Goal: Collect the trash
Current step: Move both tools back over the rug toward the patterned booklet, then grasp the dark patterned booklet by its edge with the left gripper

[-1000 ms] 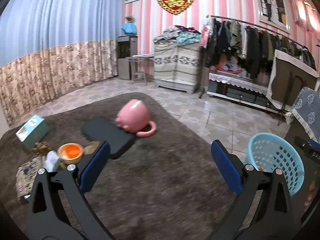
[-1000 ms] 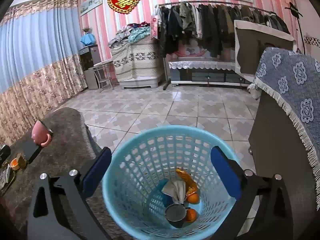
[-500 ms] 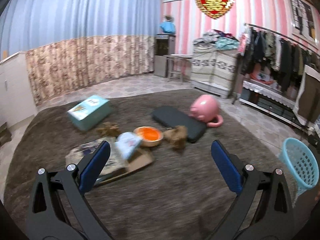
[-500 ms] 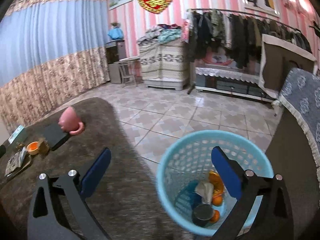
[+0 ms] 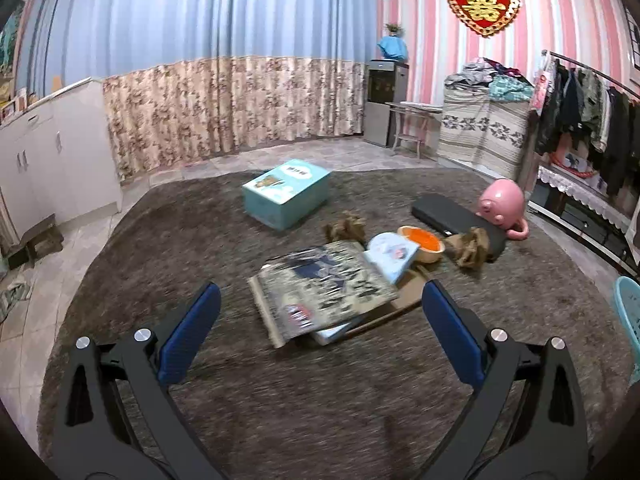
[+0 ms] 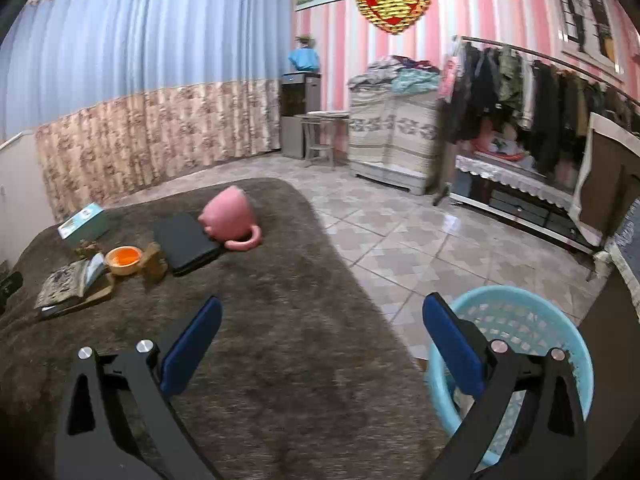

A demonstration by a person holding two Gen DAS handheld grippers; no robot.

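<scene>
Both tongs apart & empty: left gripper (image 5: pixel 320 320) faces crumpled brown paper wad (image 5: pixel 470 246) by orange-lined bowl (image 5: pixel 422 239), prob v. light, soft, crushable, so pinch its bulk w/ right gripper (image 6: pixel 320 334) idle near blue plastic basket (image 6: pixel 560 320).

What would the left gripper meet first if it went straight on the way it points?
Most likely the magazine lying on the brown rug: the open left gripper aims down at it, nothing in between. Depth is unclear, so bare rug just short of it might come first.
</scene>
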